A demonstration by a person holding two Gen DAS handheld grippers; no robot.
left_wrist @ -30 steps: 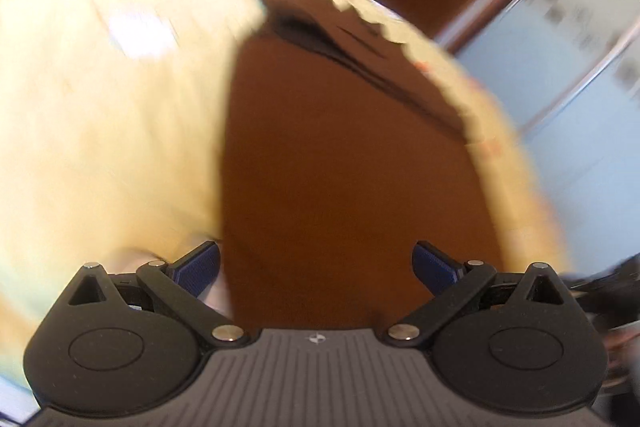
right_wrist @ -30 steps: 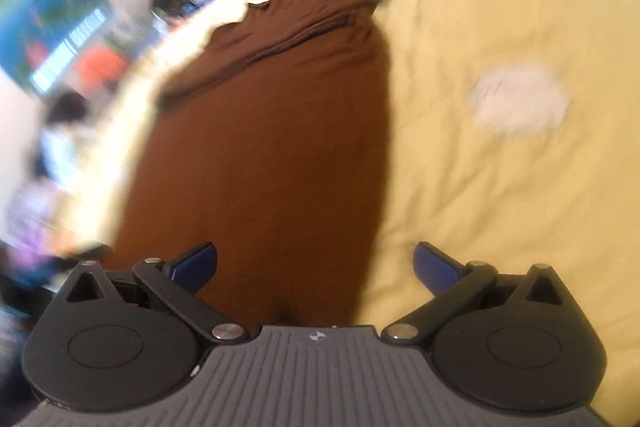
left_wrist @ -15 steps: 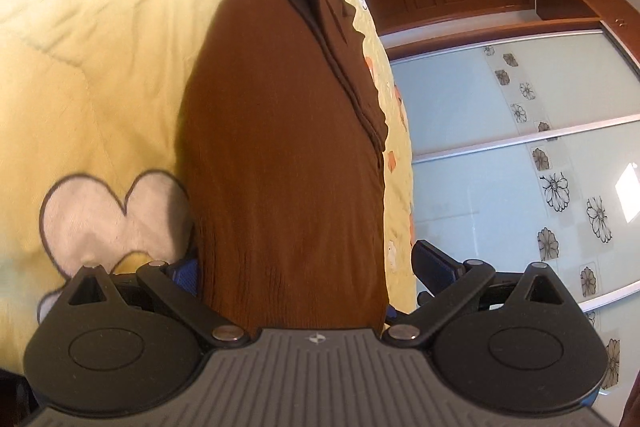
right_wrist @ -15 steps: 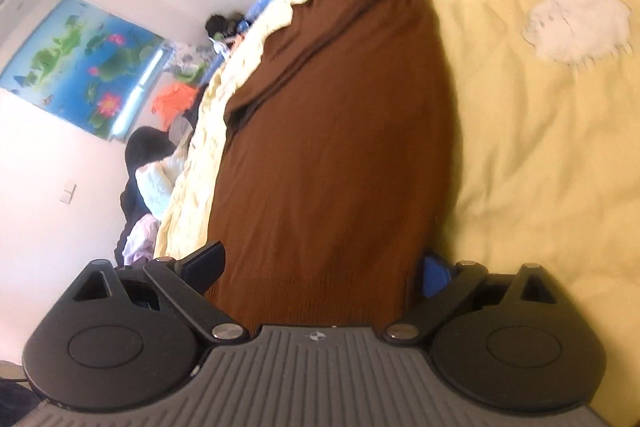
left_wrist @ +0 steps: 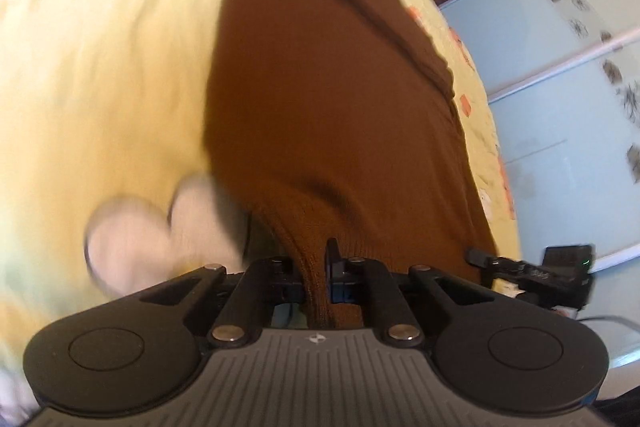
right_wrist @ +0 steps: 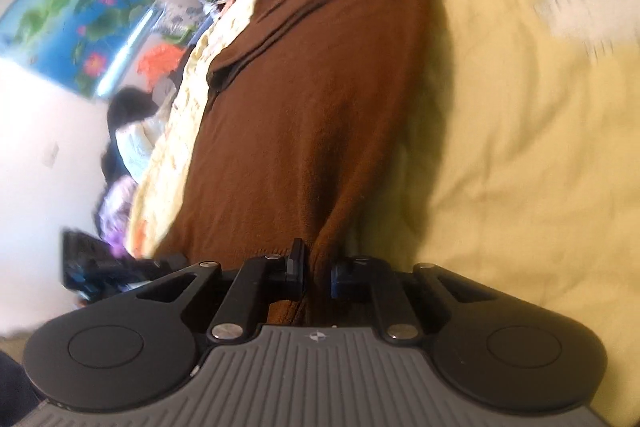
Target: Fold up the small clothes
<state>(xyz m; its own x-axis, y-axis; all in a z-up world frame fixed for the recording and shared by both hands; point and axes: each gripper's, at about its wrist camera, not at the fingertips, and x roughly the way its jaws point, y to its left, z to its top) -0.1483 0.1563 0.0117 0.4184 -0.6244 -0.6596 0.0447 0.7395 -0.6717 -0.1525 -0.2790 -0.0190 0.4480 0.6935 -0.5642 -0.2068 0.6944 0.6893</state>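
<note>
On the yellow bedcover [right_wrist: 520, 115] the brown sweater [right_wrist: 320, 107] lies flat. Both jaws have just been closing: left gripper [left_wrist: 316, 281] and right gripper [right_wrist: 318, 277] pinch its near hem. Next, I think, lift the hem evenly and carry it toward the collar.

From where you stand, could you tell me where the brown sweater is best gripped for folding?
At its near hem, one corner per gripper, coming in low from the near edge. The brown sweater lies flat and lengthwise on the yellow bedspread, so the hem is the free edge. Both jaws have just closed on it.
</note>
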